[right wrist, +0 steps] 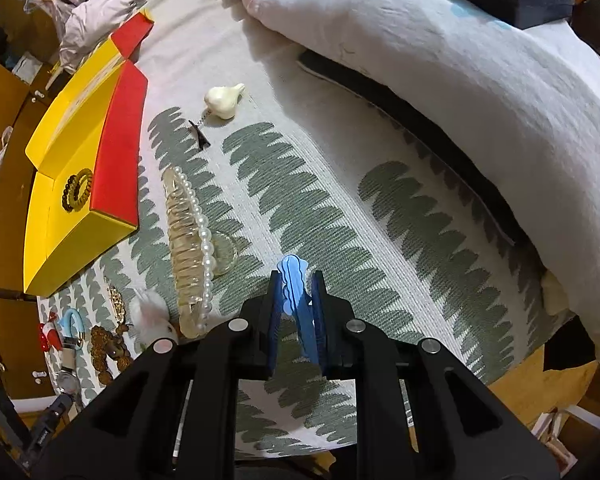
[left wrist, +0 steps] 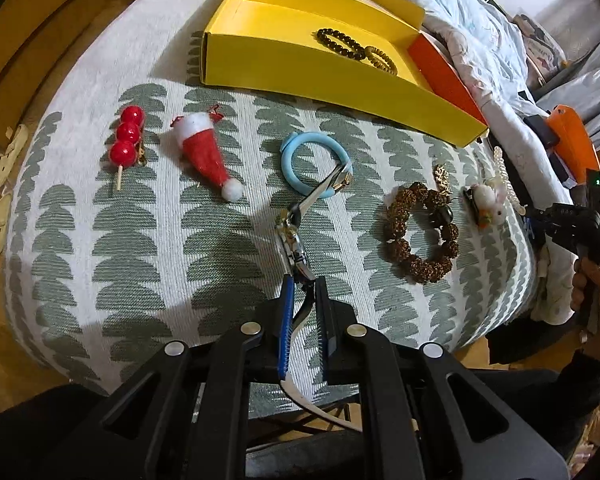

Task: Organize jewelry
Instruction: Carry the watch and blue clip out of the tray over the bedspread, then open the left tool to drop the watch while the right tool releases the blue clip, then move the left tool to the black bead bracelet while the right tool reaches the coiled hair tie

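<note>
In the left wrist view my left gripper [left wrist: 302, 280] is shut on the strap of a silver wristwatch [left wrist: 293, 240]. The watch hangs low over the patterned cloth [left wrist: 140, 240], and its far strap end reaches over a light blue ring [left wrist: 300, 148]. In the right wrist view my right gripper [right wrist: 296, 280] is shut on a blue hair clip [right wrist: 294, 284], just above the cloth [right wrist: 340, 200]. A yellow divided box [left wrist: 284, 60] at the back holds a dark bead bracelet [left wrist: 340, 42] and a brown coil band [left wrist: 382, 58].
A red candied-fruit pin [left wrist: 127, 136], a Santa hat clip [left wrist: 204, 152], a brown bead bracelet [left wrist: 420, 232] and a bunny clip [left wrist: 488, 204] lie on the cloth. A pearl claw clip [right wrist: 190, 248] and a garlic charm [right wrist: 222, 102] lie near the box [right wrist: 60, 208]. A rumpled duvet [right wrist: 460, 80] borders the right.
</note>
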`<state>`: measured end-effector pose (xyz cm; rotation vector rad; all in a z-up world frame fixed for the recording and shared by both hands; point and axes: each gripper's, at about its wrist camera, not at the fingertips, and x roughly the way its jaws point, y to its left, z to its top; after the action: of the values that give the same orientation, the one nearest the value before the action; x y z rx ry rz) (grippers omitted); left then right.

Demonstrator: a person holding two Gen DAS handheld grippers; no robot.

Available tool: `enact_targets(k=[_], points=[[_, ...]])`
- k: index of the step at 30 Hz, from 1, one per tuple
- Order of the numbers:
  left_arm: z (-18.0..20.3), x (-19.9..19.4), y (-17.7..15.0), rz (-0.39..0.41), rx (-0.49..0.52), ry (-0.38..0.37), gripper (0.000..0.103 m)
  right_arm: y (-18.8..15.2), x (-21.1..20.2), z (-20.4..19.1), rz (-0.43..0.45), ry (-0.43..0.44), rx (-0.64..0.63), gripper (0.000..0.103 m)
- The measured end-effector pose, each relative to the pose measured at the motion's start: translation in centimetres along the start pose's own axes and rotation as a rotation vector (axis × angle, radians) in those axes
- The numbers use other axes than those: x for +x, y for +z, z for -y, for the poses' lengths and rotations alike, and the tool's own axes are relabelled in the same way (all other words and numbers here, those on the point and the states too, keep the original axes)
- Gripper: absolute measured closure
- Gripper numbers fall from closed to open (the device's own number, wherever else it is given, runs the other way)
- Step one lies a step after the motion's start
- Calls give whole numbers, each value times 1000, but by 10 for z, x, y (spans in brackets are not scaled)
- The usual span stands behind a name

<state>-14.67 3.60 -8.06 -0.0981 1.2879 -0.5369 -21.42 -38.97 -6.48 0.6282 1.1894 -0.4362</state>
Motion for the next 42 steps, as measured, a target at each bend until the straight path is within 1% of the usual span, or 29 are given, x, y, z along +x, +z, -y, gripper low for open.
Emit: enact_targets(k=[6,11,13,15,17,20,22,25,26,28,29,31,32,34,35,37,39,40,42], points=[[-14,12,1,-17,-15,27,93,2,10,0,-23,1,5,87],[-14,6,4,7,-13,58,91,4,19,0,-37,-16,8,87],[-17,4,6,16,-18,76,91,5,21,0,-34,-32,7,84],[-20,3,7,15,-29,69,90,6,21,-1,-36,-57,1,81],[-22,1,8,18,-36,72,90,6,21,1,-32,-61,6,80],[-20,-5,10,35,-30,68,84,8,15,-1,-17,-57,4,79],[-17,-10,12,51,-23,71,73,8,11,-5,-11,-52,-4,79],[-13,-19,15,78,-17,68,63,9,4,-10,8,-55,-12,77],[-12,-21,16,86,-14,71,62,10,3,-11,11,-57,-14,76],[-11,-24,18,94,-14,71,61,11,0,-12,16,-61,-13,67],[-11,-25,20,98,-15,68,61,12,-1,-13,22,-62,-14,66],[-10,-29,23,106,-17,64,61,13,-7,-16,49,-46,-19,59],[-10,-31,24,111,-15,63,61,14,-9,-18,61,-37,-22,57],[-6,-37,30,124,-6,64,60,17,-17,-26,107,9,-44,53],[-3,-41,33,132,-2,66,58,18,-20,-28,120,27,-51,51],[4,-51,42,157,16,67,49,21,-27,-38,134,54,-68,49],[13,-60,55,182,44,70,42,23,-40,-52,178,112,-90,48],[20,-66,67,201,62,76,40,24,-47,-63,207,156,-114,46],[27,-70,84,219,83,83,39,26,-53,-85,222,186,-158,45]])
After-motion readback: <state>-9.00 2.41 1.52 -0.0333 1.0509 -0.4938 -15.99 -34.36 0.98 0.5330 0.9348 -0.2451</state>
